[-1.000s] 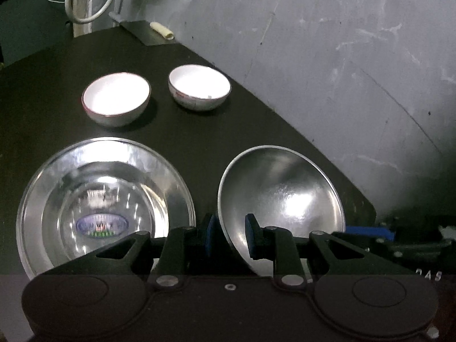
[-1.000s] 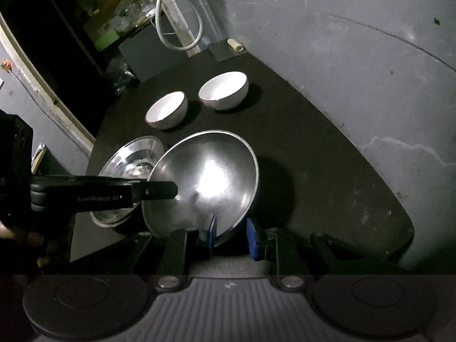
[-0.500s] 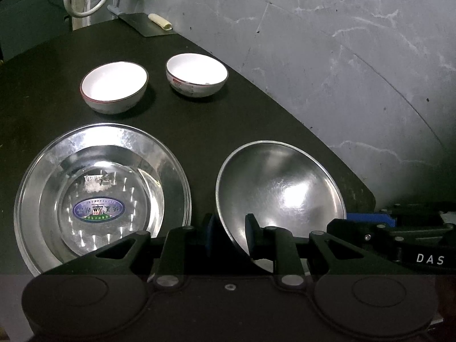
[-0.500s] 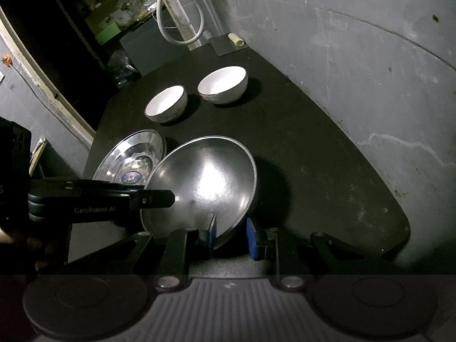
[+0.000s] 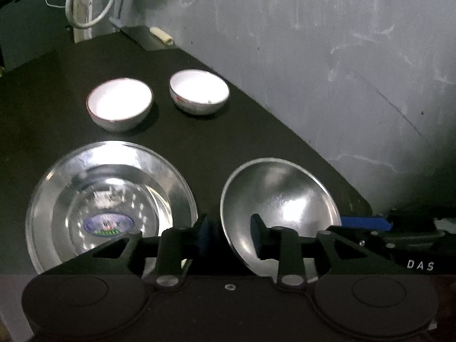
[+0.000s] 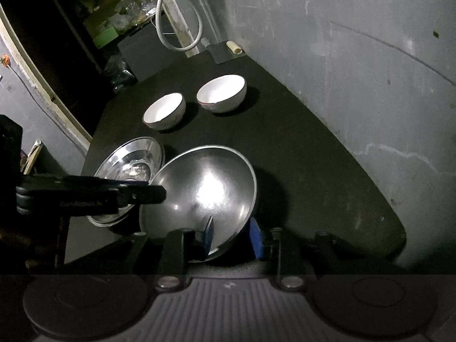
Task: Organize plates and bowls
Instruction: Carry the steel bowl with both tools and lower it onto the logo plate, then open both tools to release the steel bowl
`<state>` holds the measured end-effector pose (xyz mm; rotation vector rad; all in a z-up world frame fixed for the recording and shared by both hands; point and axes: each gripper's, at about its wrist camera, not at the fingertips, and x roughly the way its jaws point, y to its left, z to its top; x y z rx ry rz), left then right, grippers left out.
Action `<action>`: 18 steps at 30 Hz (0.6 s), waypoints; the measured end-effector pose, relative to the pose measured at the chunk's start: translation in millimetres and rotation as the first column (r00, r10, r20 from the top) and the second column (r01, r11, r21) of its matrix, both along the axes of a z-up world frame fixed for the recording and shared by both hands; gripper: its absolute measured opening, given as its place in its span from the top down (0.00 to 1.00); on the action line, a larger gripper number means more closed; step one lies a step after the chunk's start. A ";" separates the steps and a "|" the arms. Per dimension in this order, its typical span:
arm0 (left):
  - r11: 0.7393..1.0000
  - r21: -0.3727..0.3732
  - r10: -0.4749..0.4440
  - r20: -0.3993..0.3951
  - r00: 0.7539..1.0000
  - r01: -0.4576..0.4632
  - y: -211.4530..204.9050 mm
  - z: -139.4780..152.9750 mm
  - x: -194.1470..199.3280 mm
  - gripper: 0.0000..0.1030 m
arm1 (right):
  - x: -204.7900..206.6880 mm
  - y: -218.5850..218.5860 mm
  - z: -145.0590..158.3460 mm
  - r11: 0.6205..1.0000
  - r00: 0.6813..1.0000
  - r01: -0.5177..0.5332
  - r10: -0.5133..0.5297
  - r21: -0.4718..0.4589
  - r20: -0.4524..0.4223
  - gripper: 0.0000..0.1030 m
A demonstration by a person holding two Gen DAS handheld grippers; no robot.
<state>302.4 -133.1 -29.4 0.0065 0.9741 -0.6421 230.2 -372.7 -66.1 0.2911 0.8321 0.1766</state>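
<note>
A plain steel plate (image 5: 279, 196) is held tilted above the dark table by both grippers. My left gripper (image 5: 229, 235) is shut on its left rim. My right gripper (image 6: 232, 232) is shut on its near rim; the plate shows in the right wrist view (image 6: 205, 188). A second steel plate (image 5: 108, 199) with a blue sticker lies flat to the left, also in the right wrist view (image 6: 134, 159). Two white bowls (image 5: 119, 105) (image 5: 199, 91) stand apart behind the plates, also seen in the right wrist view (image 6: 164, 111) (image 6: 222, 92).
The dark table (image 6: 299, 148) has a curved edge against a grey wall (image 5: 327, 42). A white hose loop (image 5: 91, 2) and a flat grey tile with a small cream roll (image 5: 162, 35) are at the far corner. Cluttered shelves (image 6: 114, 22) lie beyond.
Both grippers and the held plate have shifted slightly; the view has drawn back a little from the table. The flat plate and the bowls have not moved.
</note>
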 end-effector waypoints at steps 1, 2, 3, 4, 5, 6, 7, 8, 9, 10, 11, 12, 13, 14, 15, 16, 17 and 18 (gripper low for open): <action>1.000 -0.004 0.004 0.010 1.000 -0.004 1.9 2.4 1.4 0.61 | 1.3 -0.2 1.4 1.000 1.000 0.001 -0.001 -0.002 0.004 0.65; 1.000 -0.006 0.012 0.019 1.000 -0.011 3.8 5.1 3.2 0.57 | 2.7 0.0 3.0 1.000 1.000 0.004 -0.004 -0.004 0.011 0.64; 1.000 -0.009 0.022 0.029 0.999 -0.021 6.3 7.5 5.4 0.52 | 4.5 -0.1 4.6 1.000 1.000 0.006 -0.006 -0.006 0.016 0.62; 0.999 -0.013 0.033 0.040 0.999 -0.033 9.3 9.9 8.1 0.49 | 6.3 0.1 6.6 1.000 1.000 0.008 -0.008 -0.007 0.026 0.58; 0.999 -0.016 0.046 0.052 0.998 -0.045 12.3 12.1 10.7 0.43 | 8.5 0.6 9.1 1.000 0.999 0.011 -0.011 -0.009 0.035 0.55; 0.998 -0.017 0.061 0.067 0.996 -0.060 15.6 14.2 13.6 0.36 | 10.5 1.2 11.2 1.000 0.999 0.013 -0.012 -0.012 0.043 0.53; 0.997 -0.016 0.080 0.083 0.993 -0.079 19.4 16.0 16.6 0.31 | 12.8 2.1 13.2 1.000 0.999 0.014 -0.013 -0.016 0.050 0.51; 0.995 -0.016 0.104 0.102 0.989 -0.103 23.7 17.9 19.5 0.22 | 14.9 3.1 14.9 1.000 0.998 0.016 -0.015 -0.020 0.056 0.50; 0.992 -0.018 0.129 0.118 0.984 -0.128 28.1 19.6 22.6 0.15 | 16.8 4.3 16.6 1.000 0.998 0.019 -0.018 -0.023 0.062 0.46; 0.989 -0.020 0.150 0.130 0.980 -0.148 31.7 20.7 26.4 0.11 | 18.6 5.6 17.8 0.999 0.998 0.022 -0.020 -0.025 0.066 0.42; 0.985 -0.021 0.173 0.143 0.975 -0.172 36.4 21.8 30.4 0.06 | 20.7 7.2 18.9 0.999 0.997 0.025 -0.023 -0.027 0.072 0.41; 0.981 -0.021 0.193 0.152 0.969 -0.192 39.4 22.3 34.3 0.03 | 23.0 9.0 19.5 0.999 0.997 0.028 -0.026 -0.026 0.075 0.38; 0.978 -0.021 0.210 0.160 0.965 -0.210 43.2 22.5 37.8 0.03 | 25.3 10.9 20.1 0.999 0.997 0.029 -0.027 -0.025 0.079 0.33; 0.974 -0.017 0.226 0.163 0.960 -0.226 47.2 22.3 42.8 0.03 | 28.0 13.4 20.5 0.999 0.996 0.029 -0.027 -0.023 0.083 0.30; 0.971 -0.012 0.236 0.166 0.957 -0.237 50.2 21.7 47.5 0.03 | 30.8 16.2 21.2 0.999 0.996 0.028 -0.026 -0.022 0.089 0.25; 0.968 -0.007 0.248 0.170 0.954 -0.250 54.0 21.3 52.7 0.02 | 34.0 19.4 21.9 0.999 0.995 0.026 -0.024 -0.021 0.093 0.19; 0.965 0.000 0.258 0.174 0.950 -0.262 57.8 21.7 58.7 0.01 | 36.7 22.2 22.4 0.999 0.995 0.024 -0.021 -0.021 0.098 0.16; 0.961 0.008 0.271 0.177 0.946 -0.277 61.9 21.2 64.6 0.01 | 40.8 26.2 23.2 1.000 0.994 0.020 -0.018 -0.021 0.106 0.11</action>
